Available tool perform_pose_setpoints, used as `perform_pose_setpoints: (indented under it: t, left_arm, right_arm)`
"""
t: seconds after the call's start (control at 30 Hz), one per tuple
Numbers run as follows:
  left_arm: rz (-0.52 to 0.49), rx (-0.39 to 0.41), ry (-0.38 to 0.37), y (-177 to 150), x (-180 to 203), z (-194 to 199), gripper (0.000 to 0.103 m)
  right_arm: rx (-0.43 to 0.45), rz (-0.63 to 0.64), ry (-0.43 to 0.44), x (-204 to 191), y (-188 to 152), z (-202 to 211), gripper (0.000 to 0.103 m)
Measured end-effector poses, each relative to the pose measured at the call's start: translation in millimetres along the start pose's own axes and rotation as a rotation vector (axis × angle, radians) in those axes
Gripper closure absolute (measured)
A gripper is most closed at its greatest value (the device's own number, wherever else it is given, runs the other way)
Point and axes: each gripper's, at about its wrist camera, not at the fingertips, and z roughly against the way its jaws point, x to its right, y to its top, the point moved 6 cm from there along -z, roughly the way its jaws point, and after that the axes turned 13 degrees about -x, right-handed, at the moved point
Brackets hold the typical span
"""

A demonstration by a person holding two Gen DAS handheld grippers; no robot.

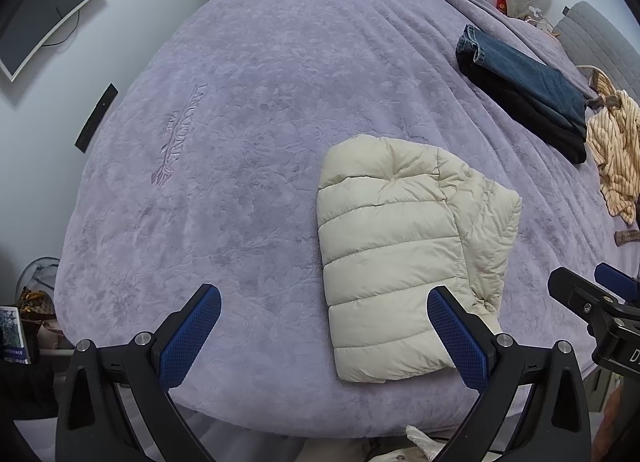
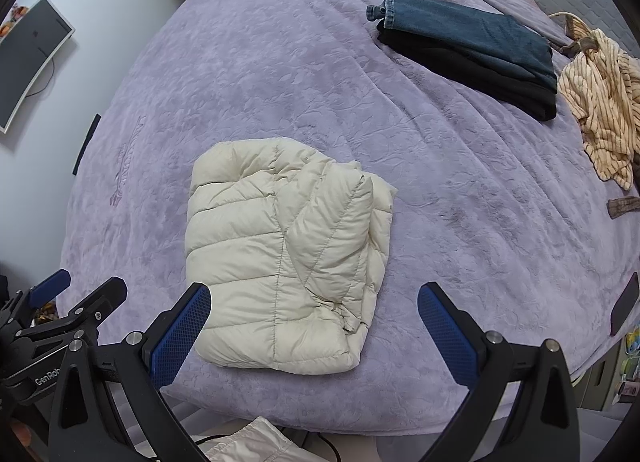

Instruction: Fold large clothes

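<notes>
Jacket (image 2: 288,262) folded, sleeves tucked unseen

Wide bed (image 1: 260,102) under a lilac embossed cover (image 2: 280,74), stitched lettering near its left side. Near the front edge, a folded cream puffer jacket (image 2: 288,262). Well apart, toward the far right, folded jeans (image 2: 472,34) atop a folded black garment (image 2: 468,66); just beside them, a crumpled striped cloth (image 2: 604,110).
</notes>
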Motion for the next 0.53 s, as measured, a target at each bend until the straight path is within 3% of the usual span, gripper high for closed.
perform_pose_setpoints:
  t: [0.53]
  left_arm:
    - [0.001,-0.001,-0.009,1.6,-1.0,0.6,0.000]
  right_arm:
    - [-0.002,0.002,0.000,0.5,0.1,-0.6,0.000]
